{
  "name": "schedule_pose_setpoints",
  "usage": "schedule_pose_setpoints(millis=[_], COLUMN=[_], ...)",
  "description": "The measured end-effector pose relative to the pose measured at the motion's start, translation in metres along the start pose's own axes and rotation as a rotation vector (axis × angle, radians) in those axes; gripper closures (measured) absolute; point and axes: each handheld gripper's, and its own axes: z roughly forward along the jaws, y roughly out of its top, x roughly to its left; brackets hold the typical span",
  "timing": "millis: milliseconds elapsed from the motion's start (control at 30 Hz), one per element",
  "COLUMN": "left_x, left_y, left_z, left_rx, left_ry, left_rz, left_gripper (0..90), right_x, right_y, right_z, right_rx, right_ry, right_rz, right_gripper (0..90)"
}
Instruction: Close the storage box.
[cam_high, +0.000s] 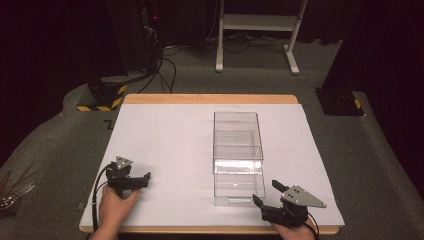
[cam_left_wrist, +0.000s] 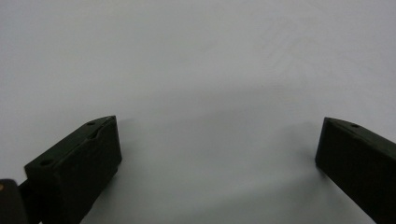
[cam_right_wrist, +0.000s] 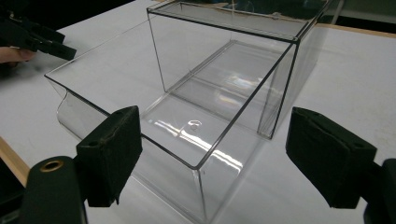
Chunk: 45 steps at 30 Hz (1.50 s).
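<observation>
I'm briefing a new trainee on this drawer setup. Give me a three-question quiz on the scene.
1. True or false: the clear drawer is pulled partly out of its clear case.
2. Which gripper is nearer the drawer: A) left gripper B) right gripper
3. Fill in: both grippers' jaws stand ____.

Key: 1 true; 2 B; 3 open, holding nothing, over the white tabletop.
</observation>
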Motion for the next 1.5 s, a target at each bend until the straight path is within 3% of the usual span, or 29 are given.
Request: schedule_pose_setpoints(millis=[433,767,1500], left_x=[0.0,0.0,0.0], left_y=[0.0,0.0,0.0], left_z=[0.0,0.0,0.0], left_rx=[0.0,0.0,0.0], left_ry=[0.0,-0.001,0.0], left_rz=[0.0,-0.001,0.0], left_gripper=[0.4,0.4,0.4], right_x=[0.001,-0.001,-0.007], right_y=[-0.008,-0.014,-0.008], right_z=[-0.002,0.01,0.028], right_rx=[0.015,0.059,0.065], right_ry=[-0.002,-0.006,-0.035], right_rz=[-0.003,-0.004,-0.002], right_gripper=[21.1,19.7,18.3])
